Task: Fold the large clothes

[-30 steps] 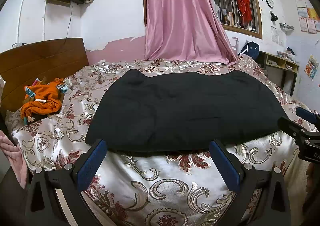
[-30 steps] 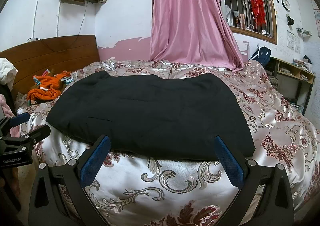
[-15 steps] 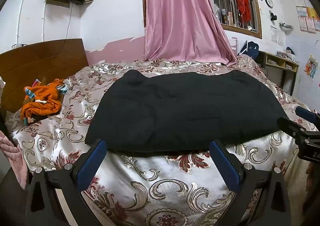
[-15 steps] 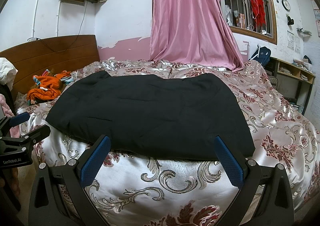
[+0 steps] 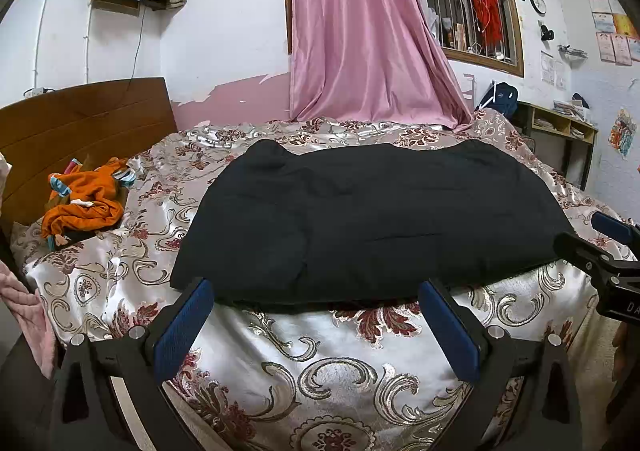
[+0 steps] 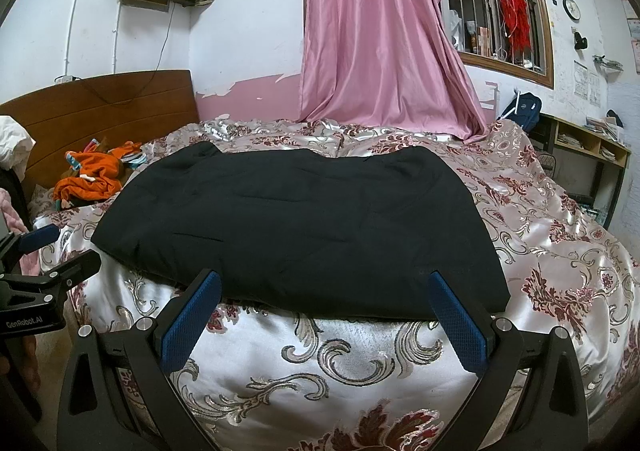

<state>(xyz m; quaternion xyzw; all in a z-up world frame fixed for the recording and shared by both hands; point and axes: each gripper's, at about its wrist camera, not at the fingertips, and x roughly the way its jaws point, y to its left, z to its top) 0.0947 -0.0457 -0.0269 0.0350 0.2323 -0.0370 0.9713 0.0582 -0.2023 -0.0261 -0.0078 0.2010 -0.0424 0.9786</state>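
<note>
A black garment (image 5: pixel 368 219) lies spread flat across the bed (image 5: pixel 320 379), its near hem along the bed's front edge; the left gripper (image 5: pixel 316 325) hovers just before that hem, its fingers (image 5: pixel 184 325) spread wide and holding nothing; the right gripper (image 6: pixel 326 315) hangs likewise near the hem, fingers (image 6: pixel 458 321) released and empty; an orange heap of clothes (image 5: pixel 84 203) sits well apart by the wooden headboard (image 5: pixel 80 123); a pink curtain (image 5: pixel 360 31) drapes onto the far side of the bed.
</note>
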